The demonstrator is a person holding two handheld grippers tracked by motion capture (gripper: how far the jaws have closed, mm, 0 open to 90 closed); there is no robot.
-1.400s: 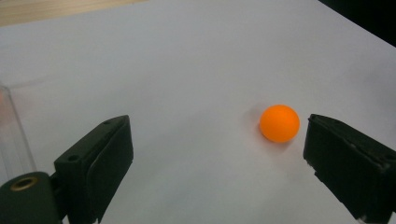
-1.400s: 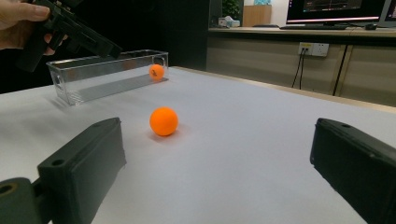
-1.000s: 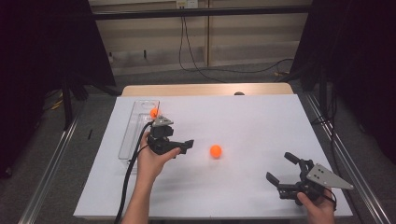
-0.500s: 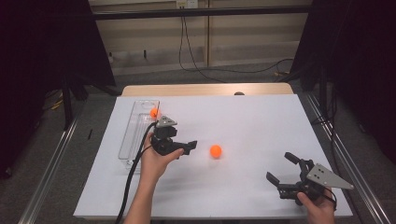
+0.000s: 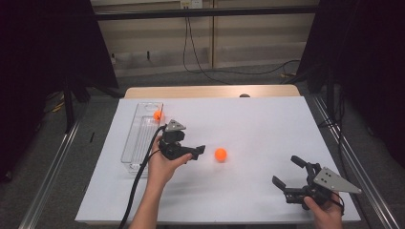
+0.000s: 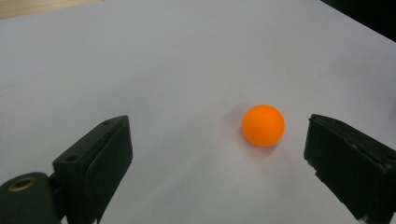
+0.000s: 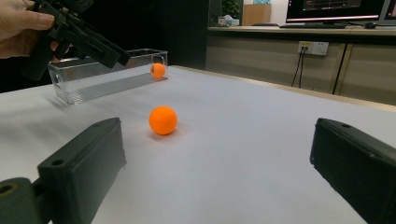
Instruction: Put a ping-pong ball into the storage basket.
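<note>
White table (image 5: 248, 119) before us; our left gripper (image 5: 193, 153), jaws wide, nears the loose orange ball (image 5: 220, 154) to grasp it; our right gripper (image 5: 290, 177) waits, released

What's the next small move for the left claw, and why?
Probably ease the left claw forward until its open jaws straddle the small orange ball on the white table, then close. The ball lies just ahead, nearer one jaw, untouched.
</note>
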